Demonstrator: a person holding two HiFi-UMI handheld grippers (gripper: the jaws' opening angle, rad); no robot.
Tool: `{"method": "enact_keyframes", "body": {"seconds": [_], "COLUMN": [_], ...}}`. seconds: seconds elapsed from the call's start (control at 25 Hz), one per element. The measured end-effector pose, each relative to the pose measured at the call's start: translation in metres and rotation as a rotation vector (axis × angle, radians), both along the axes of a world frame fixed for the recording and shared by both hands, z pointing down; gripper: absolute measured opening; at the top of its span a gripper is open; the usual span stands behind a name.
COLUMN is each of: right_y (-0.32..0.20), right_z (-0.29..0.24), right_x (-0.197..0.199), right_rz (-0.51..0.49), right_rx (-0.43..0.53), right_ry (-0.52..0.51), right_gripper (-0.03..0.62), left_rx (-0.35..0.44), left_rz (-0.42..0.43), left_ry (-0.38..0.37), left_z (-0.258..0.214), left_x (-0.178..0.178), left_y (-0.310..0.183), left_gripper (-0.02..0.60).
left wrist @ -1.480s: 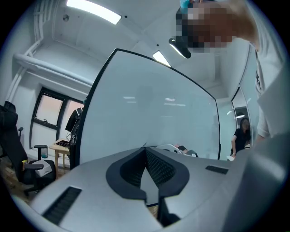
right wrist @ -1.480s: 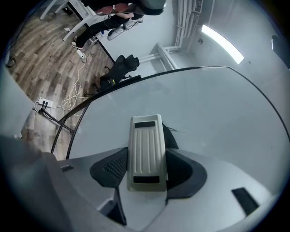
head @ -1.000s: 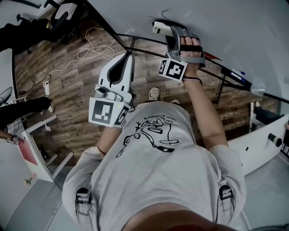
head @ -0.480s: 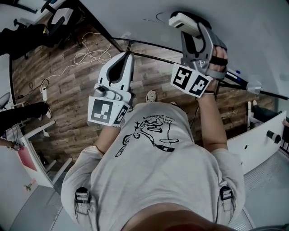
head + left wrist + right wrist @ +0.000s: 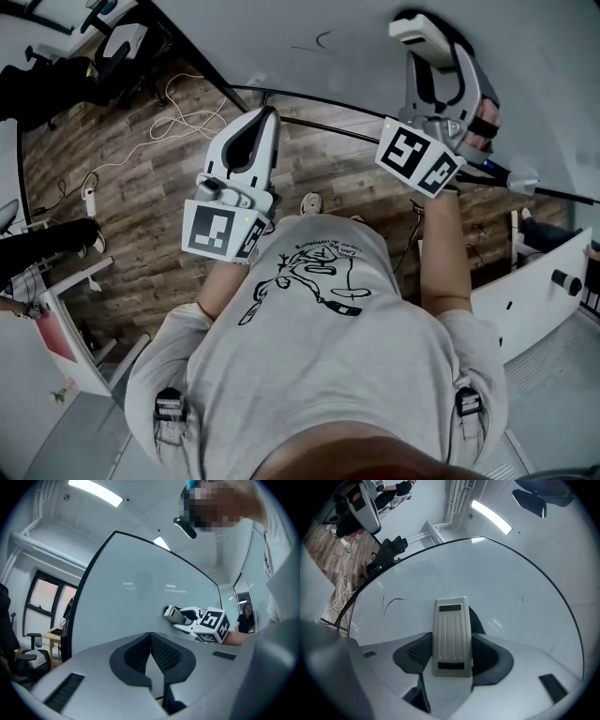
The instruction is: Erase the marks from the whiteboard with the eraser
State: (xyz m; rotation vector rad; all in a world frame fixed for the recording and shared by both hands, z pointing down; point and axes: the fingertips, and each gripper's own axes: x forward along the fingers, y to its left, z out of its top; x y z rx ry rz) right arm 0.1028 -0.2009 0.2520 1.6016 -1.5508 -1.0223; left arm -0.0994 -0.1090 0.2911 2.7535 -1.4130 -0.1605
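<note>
Eraser (image 5: 451,637) was pinched lengthwise in right gripper (image 5: 451,645), up at whiteboard (image 5: 511,573). Leftover marks (image 5: 392,603) sat off to its left, well apart, so guessing leftward swipe next. Left gripper (image 5: 151,644) pressed together, empty, lower down.

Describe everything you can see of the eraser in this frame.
The eraser is a pale, oblong plastic block with lengthwise ribs on its back and a dark slot near each end. The right gripper clamps it by its long sides, facing the whiteboard. Whether it touches the board is unclear. In the right gripper view it sits right of the curved pen mark.
</note>
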Motion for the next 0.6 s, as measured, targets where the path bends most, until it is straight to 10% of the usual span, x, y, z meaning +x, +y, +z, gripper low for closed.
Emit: {"method": "enact_keyframes", "body": {"seconds": [0.6], "right_y": [-0.013], "right_z": [0.054], "right_x": [-0.031], "right_rz": [-0.023], "right_rx": [-0.053], "right_ry": [-0.145], "right_gripper": [0.258], "left_rx": [-0.034], "left_rz": [-0.014], "left_ry": [-0.017], "left_z": [0.010], "left_x": [-0.004], "left_y": [-0.004], "left_gripper": [0.021]}}
